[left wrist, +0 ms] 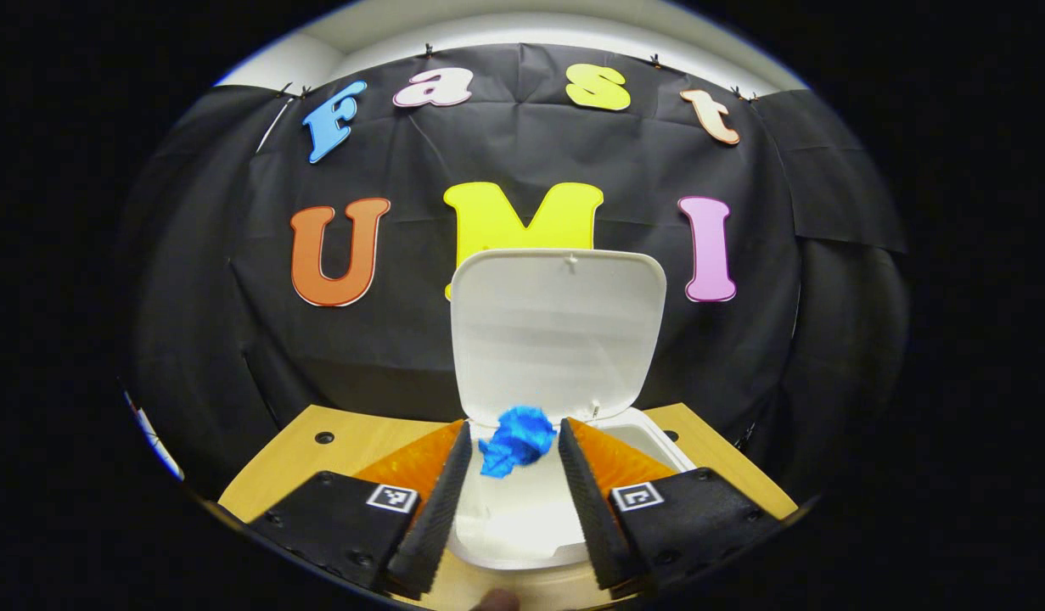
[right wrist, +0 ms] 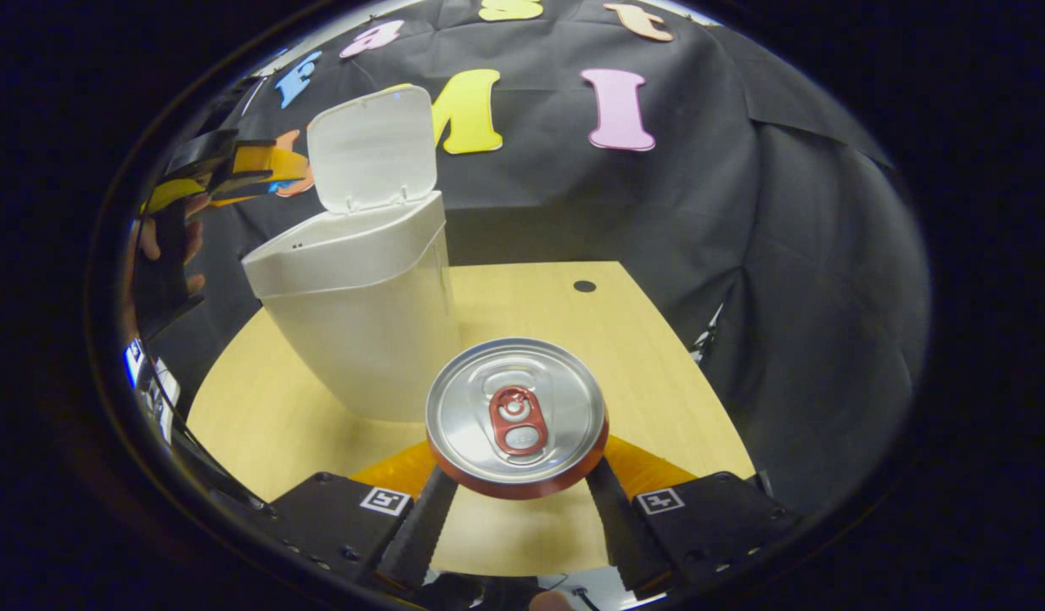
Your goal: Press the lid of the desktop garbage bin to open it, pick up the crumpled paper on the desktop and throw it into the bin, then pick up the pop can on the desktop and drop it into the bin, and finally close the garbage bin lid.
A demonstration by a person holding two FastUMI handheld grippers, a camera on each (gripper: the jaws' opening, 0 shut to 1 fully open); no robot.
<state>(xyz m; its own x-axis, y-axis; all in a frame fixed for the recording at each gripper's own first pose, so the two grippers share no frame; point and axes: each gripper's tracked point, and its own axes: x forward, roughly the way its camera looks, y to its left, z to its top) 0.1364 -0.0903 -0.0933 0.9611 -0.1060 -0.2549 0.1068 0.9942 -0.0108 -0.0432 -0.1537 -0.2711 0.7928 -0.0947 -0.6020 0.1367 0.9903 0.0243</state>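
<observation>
lid (left wrist: 556, 331): stands upright behind the mouth of the bin (left wrist: 522, 526), so the press-to-open step looks done; in the right gripper view the same lid (right wrist: 371, 146) tilts back over the bin body (right wrist: 361, 331).
paper: blue crumpled paper (left wrist: 515, 439) sits between the left gripper's (left wrist: 515, 475) fingers, right over the bin's open mouth; whether both fingers touch it or it is already loose cannot be told.
left gripper: jaws moderately spread, held above the bin; from the right gripper view it shows at the far left (right wrist: 225, 170), above and beside the bin, in a hand.
paper step: judged at the drop, about finished.
can: pop can (right wrist: 517, 416) is seen from its top, pull tab up, between the right gripper's (right wrist: 517, 501) fingers, just in front of the bin and over the desk (right wrist: 658, 373).
right gripper: fingers flank the can's sides; real contact cannot be confirmed, nor whether the can is lifted.
left to do: carry the can into the bin, then close the lid.
</observation>
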